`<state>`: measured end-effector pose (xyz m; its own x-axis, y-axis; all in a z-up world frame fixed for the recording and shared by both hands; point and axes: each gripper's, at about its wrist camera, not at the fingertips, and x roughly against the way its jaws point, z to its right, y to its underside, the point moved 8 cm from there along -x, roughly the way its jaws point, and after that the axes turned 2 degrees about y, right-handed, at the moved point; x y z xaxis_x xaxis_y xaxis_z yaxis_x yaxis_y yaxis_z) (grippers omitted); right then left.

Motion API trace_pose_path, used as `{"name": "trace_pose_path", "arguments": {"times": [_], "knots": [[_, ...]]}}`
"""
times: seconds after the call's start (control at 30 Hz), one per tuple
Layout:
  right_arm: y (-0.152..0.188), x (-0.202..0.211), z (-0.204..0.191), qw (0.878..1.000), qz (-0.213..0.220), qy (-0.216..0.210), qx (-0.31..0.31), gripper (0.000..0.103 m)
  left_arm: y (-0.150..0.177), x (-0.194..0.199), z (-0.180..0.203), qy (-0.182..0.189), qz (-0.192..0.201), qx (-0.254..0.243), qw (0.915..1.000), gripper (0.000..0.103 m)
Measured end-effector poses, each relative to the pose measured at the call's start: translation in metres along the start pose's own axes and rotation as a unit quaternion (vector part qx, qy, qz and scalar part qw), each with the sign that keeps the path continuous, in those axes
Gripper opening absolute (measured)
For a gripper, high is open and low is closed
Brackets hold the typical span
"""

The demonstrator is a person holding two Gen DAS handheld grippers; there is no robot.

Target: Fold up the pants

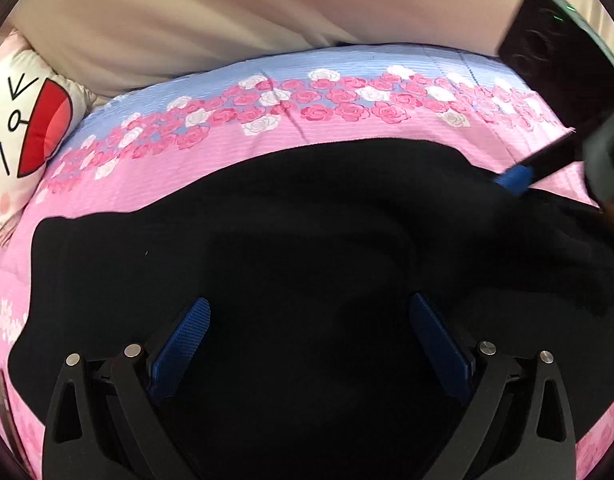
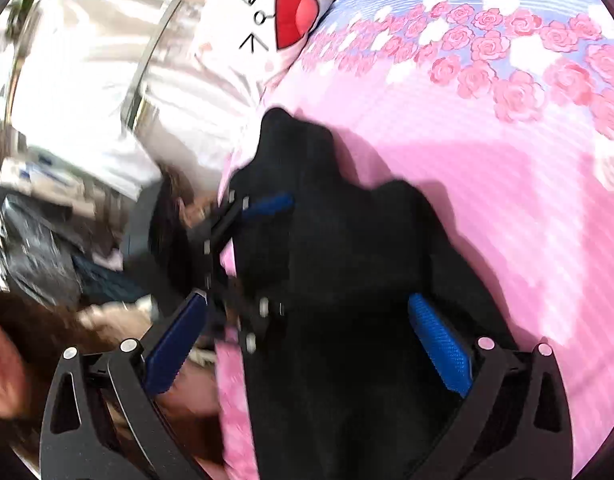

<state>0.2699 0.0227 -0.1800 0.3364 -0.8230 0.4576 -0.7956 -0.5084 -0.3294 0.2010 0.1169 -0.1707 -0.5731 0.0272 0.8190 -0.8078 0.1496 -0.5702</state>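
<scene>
Blurred clutter (image 2: 67, 208) beside the bed (image 2: 507, 184)
</scene>
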Motion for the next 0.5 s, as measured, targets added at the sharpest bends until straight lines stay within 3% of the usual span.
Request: {"name": "trace_pose_path", "arguments": {"times": [0.1, 0.13, 0.2, 0.23, 0.27, 0.3, 0.33, 0.43, 0.47, 0.5], "knots": [[-0.015, 0.003, -0.001, 0.999, 0.030, -0.006, -0.018, 0.098, 0.001, 0.000, 0.000, 0.000, 0.012, 0.004, 0.9999, 0.098], [-0.025, 0.011, 0.001, 0.997, 0.064, -0.016, -0.028, 0.098, 0.001, 0.001, 0.000, -0.001, 0.013, 0.005, 0.9999, 0.098], [-0.049, 0.043, 0.009, 0.985, 0.169, 0.010, -0.030, 0.098, -0.001, 0.000, 0.000, 0.000, 0.010, 0.009, 0.9999, 0.098], [-0.056, 0.056, 0.017, 0.978, 0.196, 0.064, -0.031, 0.097, -0.002, 0.000, -0.001, 0.002, 0.006, 0.011, 0.9999, 0.098], [-0.061, 0.072, 0.027, 0.959, 0.210, 0.191, -0.020, 0.098, -0.002, 0.000, -0.002, 0.004, 0.001, 0.013, 0.9999, 0.098], [-0.060, 0.077, 0.023, 0.942, 0.209, 0.262, 0.006, 0.098, -0.002, 0.002, -0.004, 0.002, -0.006, 0.013, 0.9999, 0.098], [-0.056, 0.074, 0.013, 0.931, 0.197, 0.304, 0.038, 0.098, -0.001, 0.006, -0.008, -0.002, -0.009, 0.014, 0.9999, 0.098], [-0.037, 0.042, -0.008, 0.931, 0.126, 0.325, 0.106, 0.094, 0.005, 0.016, -0.038, -0.039, -0.004, 0.028, 0.9989, 0.098], [-0.031, 0.025, -0.004, 0.939, 0.089, 0.317, 0.100, 0.070, 0.012, 0.011, -0.052, -0.049, -0.018, 0.037, 0.9979, 0.098], [-0.024, 0.004, 0.003, 0.948, 0.046, 0.305, 0.082, 0.048, 0.016, 0.009, -0.056, -0.031, -0.021, 0.048, 0.9982, 0.098]]}}
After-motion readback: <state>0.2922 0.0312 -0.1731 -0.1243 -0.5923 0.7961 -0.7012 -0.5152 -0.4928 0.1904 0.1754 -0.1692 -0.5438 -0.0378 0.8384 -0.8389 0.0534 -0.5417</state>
